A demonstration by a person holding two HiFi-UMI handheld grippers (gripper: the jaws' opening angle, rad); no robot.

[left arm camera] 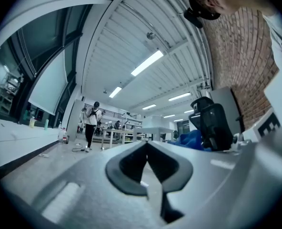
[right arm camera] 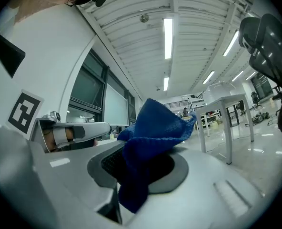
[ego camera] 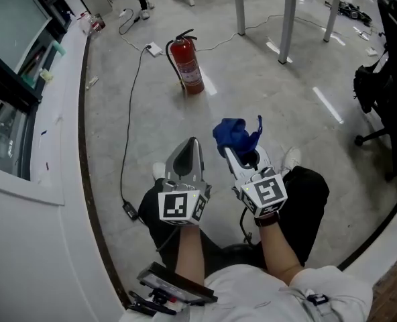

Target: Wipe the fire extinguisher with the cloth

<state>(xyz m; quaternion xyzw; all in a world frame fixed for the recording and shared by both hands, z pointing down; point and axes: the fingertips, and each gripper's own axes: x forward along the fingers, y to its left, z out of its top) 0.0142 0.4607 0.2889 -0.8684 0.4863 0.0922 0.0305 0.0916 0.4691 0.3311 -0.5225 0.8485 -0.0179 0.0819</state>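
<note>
A red fire extinguisher (ego camera: pixel 187 64) with a black hose stands upright on the grey floor, well ahead of both grippers. My right gripper (ego camera: pixel 225 147) is shut on a blue cloth (ego camera: pixel 237 133), which bunches up above its tip; in the right gripper view the blue cloth (right arm camera: pixel 150 147) fills the space between the jaws. My left gripper (ego camera: pixel 190 143) is held beside it, shut with nothing in it; in the left gripper view the left gripper (left arm camera: pixel 147 149) has its jaws meeting at the tip. Both are raised above the person's knees.
A white counter (ego camera: pixel 44 180) curves along the left. A black cable (ego camera: pixel 127 119) runs over the floor to a white power strip (ego camera: pixel 153 48). Table legs (ego camera: pixel 287 22) stand at the back, an office chair (ego camera: pixel 385 86) at the right.
</note>
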